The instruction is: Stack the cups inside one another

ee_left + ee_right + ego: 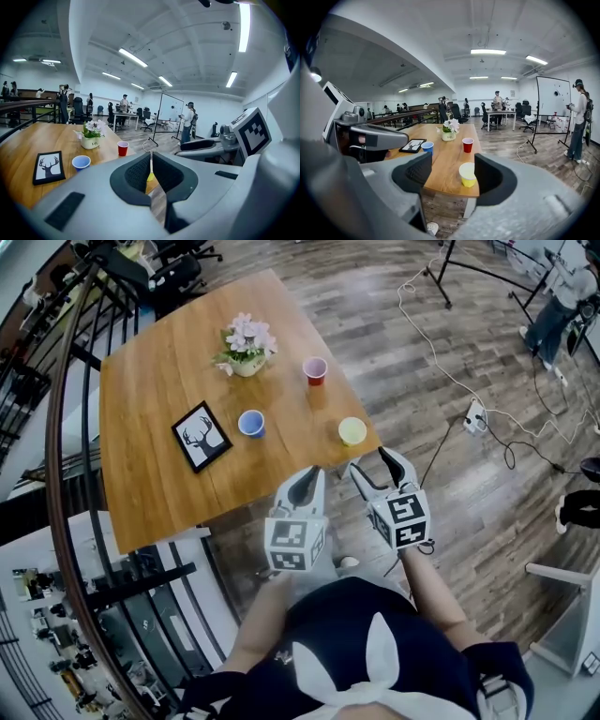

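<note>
Three cups stand apart on the wooden table [150, 399]: a red cup [315, 370] at the far right, a blue cup [250, 423] in the middle and a yellow cup [352, 431] by the near right corner. Both grippers hang off the table's near edge, short of the cups. My left gripper [309, 474] is shut and holds nothing; only a sliver of the yellow cup [150, 177] shows through its slit. My right gripper [371, 463] is open and empty. The yellow cup [467, 174] shows well beyond its jaws, with the red cup [468, 144] and blue cup [427, 147] further back.
A flower pot [247, 345] stands at the table's far side and a framed deer picture [202, 436] lies left of the blue cup. A dark railing [70, 474] runs along the left. Cables and a power strip [475, 415] lie on the floor to the right.
</note>
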`<action>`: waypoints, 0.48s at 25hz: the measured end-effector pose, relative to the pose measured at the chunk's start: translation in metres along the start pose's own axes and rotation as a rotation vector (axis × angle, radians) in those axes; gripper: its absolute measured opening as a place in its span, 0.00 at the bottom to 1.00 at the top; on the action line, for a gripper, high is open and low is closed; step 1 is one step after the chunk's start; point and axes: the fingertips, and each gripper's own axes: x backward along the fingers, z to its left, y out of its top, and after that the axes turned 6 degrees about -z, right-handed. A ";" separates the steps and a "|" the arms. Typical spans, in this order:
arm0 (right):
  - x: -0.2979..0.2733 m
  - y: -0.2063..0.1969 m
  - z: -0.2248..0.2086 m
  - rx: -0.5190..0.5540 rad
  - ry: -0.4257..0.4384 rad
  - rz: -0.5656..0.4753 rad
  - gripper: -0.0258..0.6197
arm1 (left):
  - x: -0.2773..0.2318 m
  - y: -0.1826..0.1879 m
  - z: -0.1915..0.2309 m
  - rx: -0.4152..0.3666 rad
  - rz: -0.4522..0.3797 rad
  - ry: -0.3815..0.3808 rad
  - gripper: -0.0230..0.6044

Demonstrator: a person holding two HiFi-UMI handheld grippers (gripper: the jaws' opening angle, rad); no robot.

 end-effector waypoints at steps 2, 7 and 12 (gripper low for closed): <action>-0.010 -0.004 -0.004 0.003 -0.007 0.021 0.49 | -0.005 -0.001 0.008 0.004 0.007 -0.004 0.08; -0.035 -0.018 -0.012 0.005 -0.023 0.081 0.53 | -0.018 -0.004 0.029 0.011 0.026 -0.007 0.08; -0.057 -0.033 -0.020 -0.007 -0.042 0.136 0.56 | -0.028 -0.004 0.047 0.018 0.042 -0.017 0.08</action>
